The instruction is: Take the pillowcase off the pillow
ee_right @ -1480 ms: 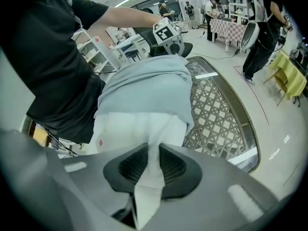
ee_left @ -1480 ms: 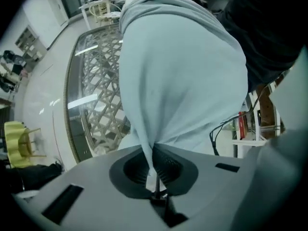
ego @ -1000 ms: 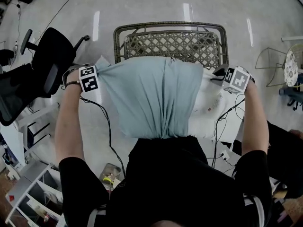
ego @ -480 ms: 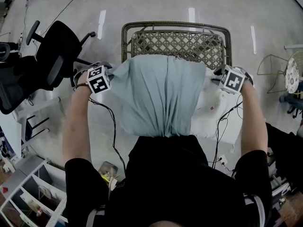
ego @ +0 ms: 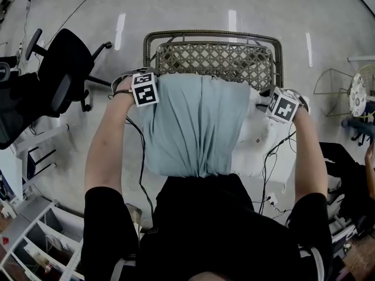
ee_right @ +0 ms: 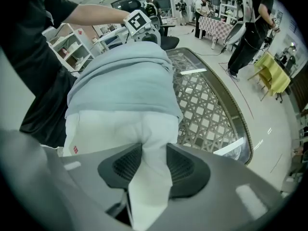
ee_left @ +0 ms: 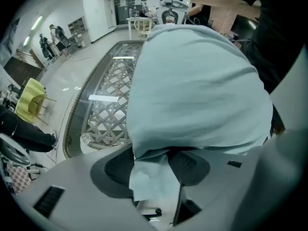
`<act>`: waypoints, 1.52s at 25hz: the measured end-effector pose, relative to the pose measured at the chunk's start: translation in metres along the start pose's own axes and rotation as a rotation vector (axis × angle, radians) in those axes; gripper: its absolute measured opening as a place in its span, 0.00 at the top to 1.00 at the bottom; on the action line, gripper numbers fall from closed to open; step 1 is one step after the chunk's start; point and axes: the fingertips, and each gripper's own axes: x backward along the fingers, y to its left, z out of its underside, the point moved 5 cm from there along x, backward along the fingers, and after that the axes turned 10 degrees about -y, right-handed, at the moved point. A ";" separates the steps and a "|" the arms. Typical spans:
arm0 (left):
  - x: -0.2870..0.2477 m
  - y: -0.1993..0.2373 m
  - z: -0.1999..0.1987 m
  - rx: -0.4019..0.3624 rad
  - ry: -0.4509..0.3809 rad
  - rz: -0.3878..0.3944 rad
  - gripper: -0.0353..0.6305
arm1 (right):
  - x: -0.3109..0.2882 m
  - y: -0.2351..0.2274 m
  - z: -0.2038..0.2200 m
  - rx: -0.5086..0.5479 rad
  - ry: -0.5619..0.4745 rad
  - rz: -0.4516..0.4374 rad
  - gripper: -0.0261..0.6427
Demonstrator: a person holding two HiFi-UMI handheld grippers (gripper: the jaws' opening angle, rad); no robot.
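Your left claw (ee_left: 154,172) has slid in to 11 o'clock and has just spread, pillowcase (ego: 196,127) cloth loose between. Your right claw (ee_right: 149,170), easing wider, pinches the pillow (ego: 255,145) at 2. The wicker chair (ego: 214,57) blocks 12, the office chair (ego: 58,81) 9.

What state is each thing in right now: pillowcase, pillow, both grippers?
pillowcase: on the pillow, covering all but its right end.
pillow: white right end bared.
left gripper: jaws have just been opening, pillowcase edge loose between them.
right gripper: jaws have just been opening, pads on the pillow corner.
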 end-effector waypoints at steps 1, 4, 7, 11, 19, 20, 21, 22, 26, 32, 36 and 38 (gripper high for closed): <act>-0.005 0.000 0.000 -0.013 0.018 0.012 0.62 | 0.001 -0.002 -0.001 0.005 0.001 0.005 0.69; -0.013 -0.001 0.002 -0.021 0.046 0.042 0.83 | 0.006 -0.011 -0.008 0.030 0.001 0.003 0.54; -0.012 0.001 0.008 -0.017 0.063 0.021 0.91 | 0.006 -0.013 -0.013 0.009 0.026 -0.068 0.47; -0.001 0.000 0.016 -0.037 0.095 -0.005 0.92 | 0.005 -0.021 -0.012 -0.047 0.063 -0.188 0.39; 0.002 -0.004 0.018 -0.059 0.125 -0.033 0.92 | -0.055 -0.003 -0.010 -0.064 0.199 -0.292 0.16; 0.003 -0.004 0.019 -0.065 0.129 -0.033 0.92 | -0.066 -0.001 -0.009 -0.056 0.225 -0.296 0.15; 0.004 -0.004 0.020 -0.073 0.134 -0.034 0.92 | -0.070 0.000 -0.009 -0.051 0.241 -0.299 0.15; 0.005 -0.004 0.021 -0.083 0.140 -0.035 0.92 | -0.070 0.000 -0.008 -0.049 0.247 -0.304 0.17; 0.011 -0.008 0.032 -0.093 0.155 -0.033 0.93 | -0.054 0.000 -0.005 -0.087 0.179 -0.326 0.36; 0.029 -0.040 0.070 -0.013 0.132 -0.033 0.93 | -0.045 0.004 0.000 -0.119 0.104 -0.294 0.42; 0.046 -0.069 0.110 0.065 0.142 -0.039 0.93 | -0.041 0.003 0.003 -0.134 0.064 -0.285 0.43; 0.055 -0.084 0.127 0.106 0.140 -0.048 0.93 | -0.038 0.004 0.004 -0.139 0.047 -0.278 0.43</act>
